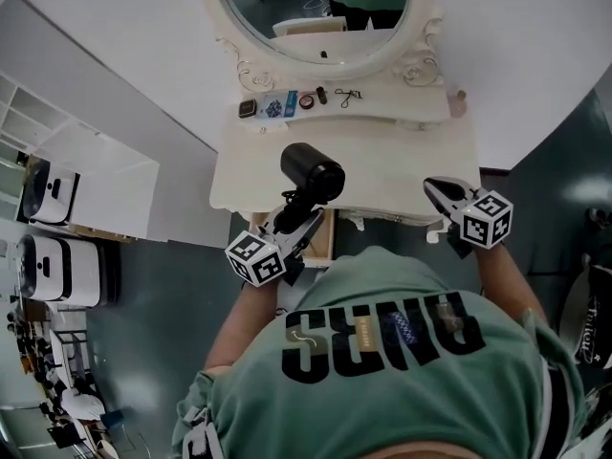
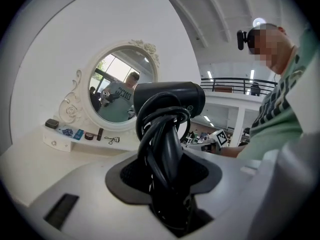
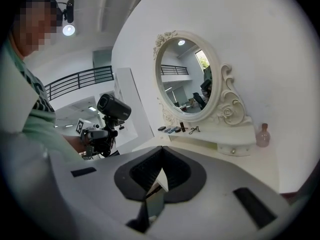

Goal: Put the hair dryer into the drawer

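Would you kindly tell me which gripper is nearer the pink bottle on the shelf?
Right. The right gripper is at the front right of the table, nearly in line with the pink bottle; the left gripper, gripping the hair dryer, is further left.

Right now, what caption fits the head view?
Left gripper holds a black hair dryer at the white dressing table; right gripper shut.

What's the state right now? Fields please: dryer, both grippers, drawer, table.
hair dryer: upright in left gripper, cord wound round handle
left gripper: shut on hair dryer's handle
right gripper: fingers together, empty, near table's right front edge
drawer: seems open under table's front edge, partly hidden
table: small items on shelf below mirror, pink bottle at right
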Tool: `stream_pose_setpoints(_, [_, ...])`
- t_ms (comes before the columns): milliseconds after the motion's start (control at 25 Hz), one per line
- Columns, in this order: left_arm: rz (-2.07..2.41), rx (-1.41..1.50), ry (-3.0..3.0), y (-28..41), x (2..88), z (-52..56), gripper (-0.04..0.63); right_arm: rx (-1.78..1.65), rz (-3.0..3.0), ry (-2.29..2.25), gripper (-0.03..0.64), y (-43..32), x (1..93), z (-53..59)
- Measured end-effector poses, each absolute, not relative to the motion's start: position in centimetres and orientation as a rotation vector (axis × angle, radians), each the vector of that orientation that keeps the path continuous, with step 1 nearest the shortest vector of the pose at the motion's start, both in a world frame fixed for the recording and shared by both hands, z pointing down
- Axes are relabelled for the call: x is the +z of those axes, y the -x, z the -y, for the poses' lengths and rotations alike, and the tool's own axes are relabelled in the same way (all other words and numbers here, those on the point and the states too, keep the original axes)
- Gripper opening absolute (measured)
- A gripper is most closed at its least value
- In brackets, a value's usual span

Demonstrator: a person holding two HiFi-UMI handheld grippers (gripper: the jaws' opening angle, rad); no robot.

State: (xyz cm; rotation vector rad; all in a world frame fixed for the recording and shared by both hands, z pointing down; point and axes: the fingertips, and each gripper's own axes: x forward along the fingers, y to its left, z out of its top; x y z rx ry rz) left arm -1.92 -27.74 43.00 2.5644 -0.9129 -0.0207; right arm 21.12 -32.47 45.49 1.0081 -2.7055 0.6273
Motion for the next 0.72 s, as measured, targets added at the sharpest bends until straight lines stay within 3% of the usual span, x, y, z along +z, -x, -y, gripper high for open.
stream_pose_setpoints(440, [0.849,0.05,-2.586,4.7,44.7,30.1,0.179,0.614,2.645,-1.042,-0.006,-18.4,45.3,32.6])
stream_pose_setpoints(720, [0.96,0.215,-2.52,10.8,49.2,30.6,0.179,0.627,2.635,-0.932,-0.006,-14.0,46.6,34.6])
